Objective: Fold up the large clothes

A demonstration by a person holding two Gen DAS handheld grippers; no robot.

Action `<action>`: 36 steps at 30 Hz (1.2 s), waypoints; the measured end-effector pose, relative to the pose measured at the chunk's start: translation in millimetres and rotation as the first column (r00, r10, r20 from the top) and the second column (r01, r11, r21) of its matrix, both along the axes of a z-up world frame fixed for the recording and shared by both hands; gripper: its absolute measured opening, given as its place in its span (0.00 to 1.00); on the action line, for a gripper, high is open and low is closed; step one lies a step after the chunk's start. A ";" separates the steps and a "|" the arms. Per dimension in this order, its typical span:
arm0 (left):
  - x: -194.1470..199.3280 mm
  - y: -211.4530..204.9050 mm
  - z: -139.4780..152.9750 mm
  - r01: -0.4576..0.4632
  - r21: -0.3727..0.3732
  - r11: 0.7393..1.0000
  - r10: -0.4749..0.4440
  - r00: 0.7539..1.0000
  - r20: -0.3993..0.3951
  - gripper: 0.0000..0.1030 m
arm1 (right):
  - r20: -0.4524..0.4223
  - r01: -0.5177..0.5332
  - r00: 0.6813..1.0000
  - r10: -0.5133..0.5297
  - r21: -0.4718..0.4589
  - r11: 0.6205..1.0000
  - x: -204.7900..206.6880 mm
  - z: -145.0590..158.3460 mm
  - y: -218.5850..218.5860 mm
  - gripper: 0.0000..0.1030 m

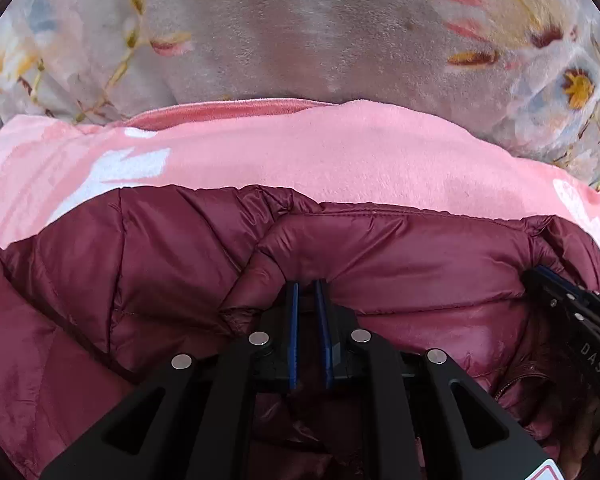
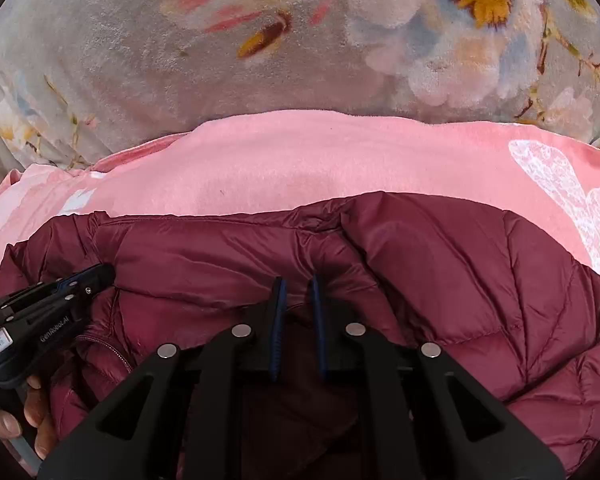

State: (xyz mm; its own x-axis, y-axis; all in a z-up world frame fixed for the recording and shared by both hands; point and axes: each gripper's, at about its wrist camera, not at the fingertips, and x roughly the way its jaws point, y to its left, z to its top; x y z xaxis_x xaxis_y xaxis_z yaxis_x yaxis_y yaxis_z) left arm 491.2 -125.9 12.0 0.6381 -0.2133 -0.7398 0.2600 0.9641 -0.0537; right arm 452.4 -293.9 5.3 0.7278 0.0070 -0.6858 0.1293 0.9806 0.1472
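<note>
You're looking at a pink fleece blanket point(image 1: 340, 152) with white prints, spread over a grey plush floral blanket point(image 2: 180, 80) with yellow-centred flowers, under soft, even light.

Home bedroom: plush floral blanket point(image 1: 280, 32)

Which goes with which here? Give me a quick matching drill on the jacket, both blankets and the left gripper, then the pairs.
Things:
1. puffer jacket
2. pink blanket
3. floral blanket
4. left gripper

Descriptions:
A. grey, flower print, farthest back
B. maroon, quilted, nearest
C. black, blue pads, pinching a fabric fold
D. plain fleece directly under the jacket

Pairs: 1-B, 2-D, 3-A, 4-C
</note>
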 end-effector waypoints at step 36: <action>1.1 -15.6 -3.3 -0.004 0.135 0.991 -0.002 0.999 0.040 0.12 | -0.001 -0.005 1.000 0.005 0.058 0.998 0.7 -1.4 -8.9 0.12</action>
State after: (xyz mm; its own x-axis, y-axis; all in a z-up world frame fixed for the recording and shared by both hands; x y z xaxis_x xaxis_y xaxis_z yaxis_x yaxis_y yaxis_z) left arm 492.3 -141.4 8.7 0.6678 -0.1124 -0.7358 0.2585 0.9620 0.0877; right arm 453.1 -302.7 4.0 0.7267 0.0503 -0.6851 0.1246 0.9711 0.2034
